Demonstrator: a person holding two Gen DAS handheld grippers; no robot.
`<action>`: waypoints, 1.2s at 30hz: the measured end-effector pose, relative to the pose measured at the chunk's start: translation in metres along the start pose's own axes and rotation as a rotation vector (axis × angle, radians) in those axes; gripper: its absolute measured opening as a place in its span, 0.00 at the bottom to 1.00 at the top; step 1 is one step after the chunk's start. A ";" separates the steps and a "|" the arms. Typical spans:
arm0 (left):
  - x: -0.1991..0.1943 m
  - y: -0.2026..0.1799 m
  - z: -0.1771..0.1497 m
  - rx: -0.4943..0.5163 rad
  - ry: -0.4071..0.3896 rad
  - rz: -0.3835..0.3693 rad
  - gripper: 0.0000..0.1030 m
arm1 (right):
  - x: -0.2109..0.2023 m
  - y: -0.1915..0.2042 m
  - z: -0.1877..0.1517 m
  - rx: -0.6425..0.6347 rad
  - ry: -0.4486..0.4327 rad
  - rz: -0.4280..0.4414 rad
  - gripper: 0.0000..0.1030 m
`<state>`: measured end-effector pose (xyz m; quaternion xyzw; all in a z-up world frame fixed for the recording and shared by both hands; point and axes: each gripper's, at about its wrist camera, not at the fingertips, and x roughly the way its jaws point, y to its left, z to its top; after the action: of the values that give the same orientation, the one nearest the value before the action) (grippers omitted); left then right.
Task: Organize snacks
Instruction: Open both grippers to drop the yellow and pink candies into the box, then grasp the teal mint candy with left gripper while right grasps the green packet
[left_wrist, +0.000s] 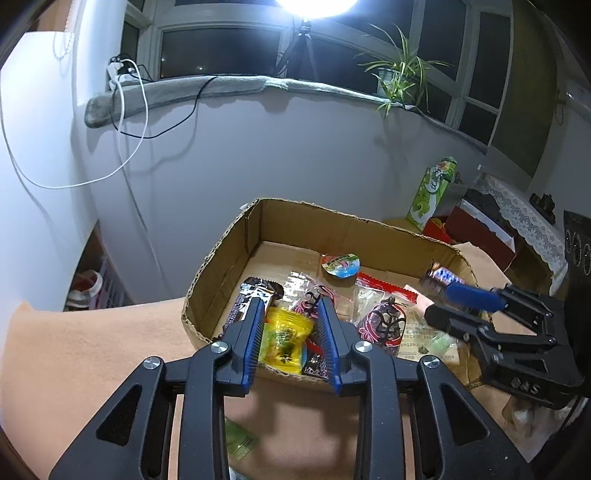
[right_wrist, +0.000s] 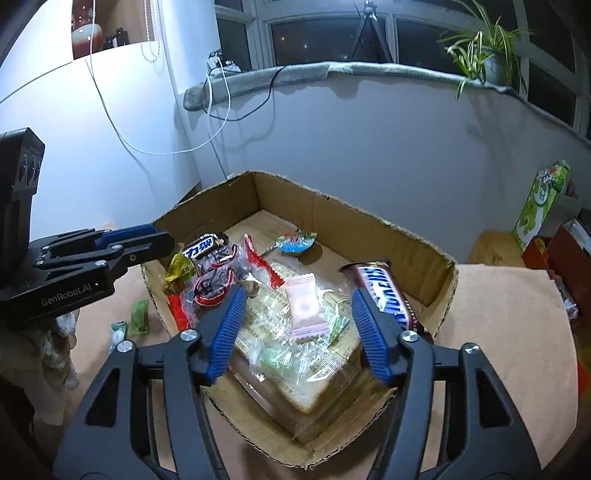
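Observation:
A cardboard box on the tan table holds several snacks: a dark chocolate bar, a jelly cup, a Snickers bar, a pink candy on a wrapped bread pack. My left gripper is over the box's near edge, its jaws around a yellow snack packet; it also shows in the right wrist view. My right gripper is open over the bread pack and shows in the left wrist view.
Two green candies lie on the table left of the box, one seen under my left gripper. A green carton and red boxes stand at the right. A white wall and windowsill with a plant lie behind.

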<state>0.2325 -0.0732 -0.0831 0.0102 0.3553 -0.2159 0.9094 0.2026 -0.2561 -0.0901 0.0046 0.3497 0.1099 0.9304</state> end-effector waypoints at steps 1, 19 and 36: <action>0.000 0.000 0.000 0.003 -0.001 0.003 0.27 | -0.001 0.001 0.000 -0.001 -0.003 0.003 0.61; -0.033 0.001 0.001 0.007 -0.032 0.026 0.27 | -0.028 0.014 0.005 -0.035 -0.026 -0.004 0.61; -0.086 0.047 -0.039 -0.128 -0.030 0.055 0.27 | -0.057 0.074 -0.008 -0.160 0.001 0.083 0.61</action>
<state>0.1700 0.0096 -0.0630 -0.0416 0.3542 -0.1676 0.9191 0.1406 -0.1959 -0.0524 -0.0556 0.3399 0.1759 0.9222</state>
